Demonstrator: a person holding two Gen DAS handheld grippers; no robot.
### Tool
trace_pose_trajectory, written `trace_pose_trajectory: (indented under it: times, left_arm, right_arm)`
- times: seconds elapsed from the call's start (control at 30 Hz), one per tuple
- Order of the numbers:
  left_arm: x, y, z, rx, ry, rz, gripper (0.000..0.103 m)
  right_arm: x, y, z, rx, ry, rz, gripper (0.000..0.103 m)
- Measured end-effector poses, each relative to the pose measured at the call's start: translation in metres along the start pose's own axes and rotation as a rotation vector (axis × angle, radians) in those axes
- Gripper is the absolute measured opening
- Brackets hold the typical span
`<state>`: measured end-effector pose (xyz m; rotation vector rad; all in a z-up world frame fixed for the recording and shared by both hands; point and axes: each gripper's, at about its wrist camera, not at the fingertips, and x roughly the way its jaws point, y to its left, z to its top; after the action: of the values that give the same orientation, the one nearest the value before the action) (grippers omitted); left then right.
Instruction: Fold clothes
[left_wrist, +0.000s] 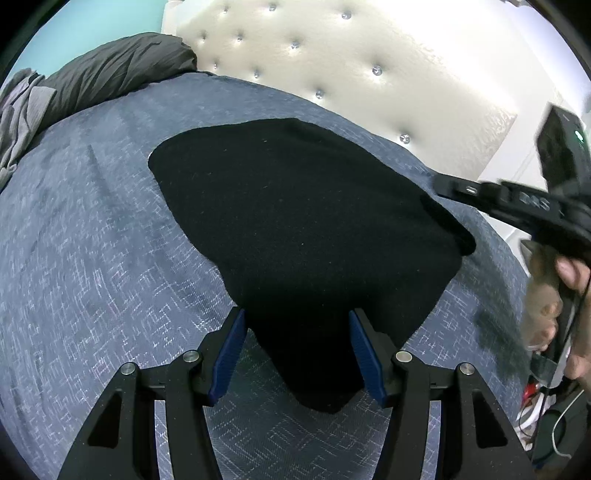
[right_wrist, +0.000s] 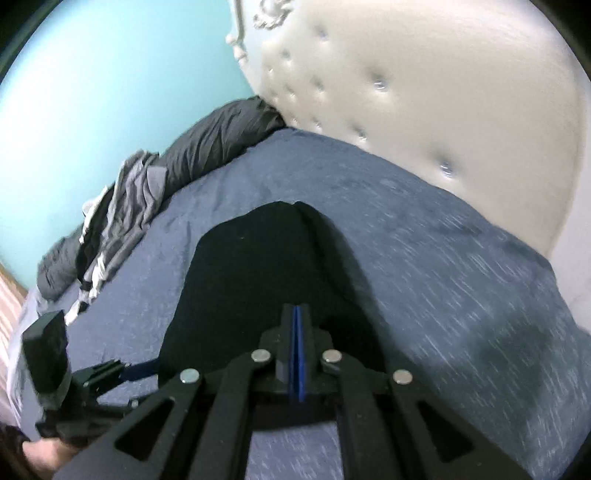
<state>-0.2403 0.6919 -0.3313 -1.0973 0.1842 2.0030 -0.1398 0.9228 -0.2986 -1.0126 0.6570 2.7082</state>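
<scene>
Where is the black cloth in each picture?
Left wrist view: the black knitted cloth fills the middle, spread on the blue bedspread.
Right wrist view: the cloth lies lower centre, beyond the closed fingers.
Shared landmark: the cream tufted headboard.

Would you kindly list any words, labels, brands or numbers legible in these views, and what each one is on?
Raised lettering on the right gripper body, left wrist view: too blurred to read.
No text shows on the black garment, bedspread or headboard.
</scene>
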Motion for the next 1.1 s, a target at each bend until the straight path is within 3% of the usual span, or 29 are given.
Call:
trace_pose_trajectory:
  times: [0.13, 0.37, 0.53, 0.63, 0.87, 1.1]
  left_arm:
    - [0.000, 0.000, 0.000, -0.005, 0.003, -0.001, 0.061]
    - [-0.003, 0.001, 0.000, -0.022, 0.002, -0.009, 0.061]
    - [-0.019, -0.003, -0.001, -0.021, -0.006, -0.017, 0.061]
    - [-0.033, -0.003, -0.001, -0.036, -0.013, -0.014, 0.061]
    - [-0.083, -0.005, -0.003, -0.044, -0.056, 0.009, 0.062]
    - [-0.137, -0.010, -0.006, -0.035, -0.105, 0.018, 0.074]
  right_arm:
    - [0.036, 0.002, 0.011, 0.021, 0.073, -0.075, 0.000]
    - [0.040, -0.006, 0.012, 0.033, 0.071, -0.150, 0.000]
    - [0.015, -0.012, 0.013, 0.055, 0.031, -0.186, 0.000]
    - [-0.001, -0.008, 0.011, 0.055, 0.009, -0.160, 0.000]
    - [-0.053, 0.029, -0.001, 0.014, -0.051, -0.138, 0.001]
    - [-0.098, 0.062, -0.013, 0.003, -0.081, -0.143, 0.002]
